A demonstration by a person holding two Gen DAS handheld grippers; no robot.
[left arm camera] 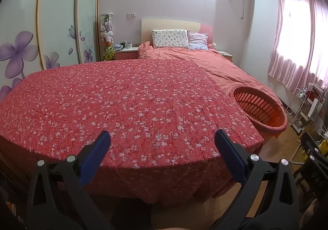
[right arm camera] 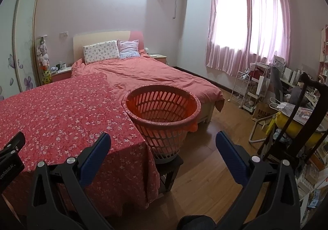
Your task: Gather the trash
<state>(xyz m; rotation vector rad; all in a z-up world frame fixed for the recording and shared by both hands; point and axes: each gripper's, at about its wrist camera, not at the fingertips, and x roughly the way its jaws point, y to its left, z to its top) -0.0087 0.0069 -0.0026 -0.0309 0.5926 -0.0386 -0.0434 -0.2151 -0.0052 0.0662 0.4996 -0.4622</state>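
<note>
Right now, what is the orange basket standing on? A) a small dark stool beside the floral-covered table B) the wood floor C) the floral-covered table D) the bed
A: in the right wrist view the orange basket rests on a small dark stool that stands on the wood floor, next to the floral-covered table, not on it.

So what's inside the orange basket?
The orange basket has a thin liner bag folded over its rim, and no trash shows along the slotted walls. Its very bottom is hidden by the near rim. It stands on a small dark stool.
</note>
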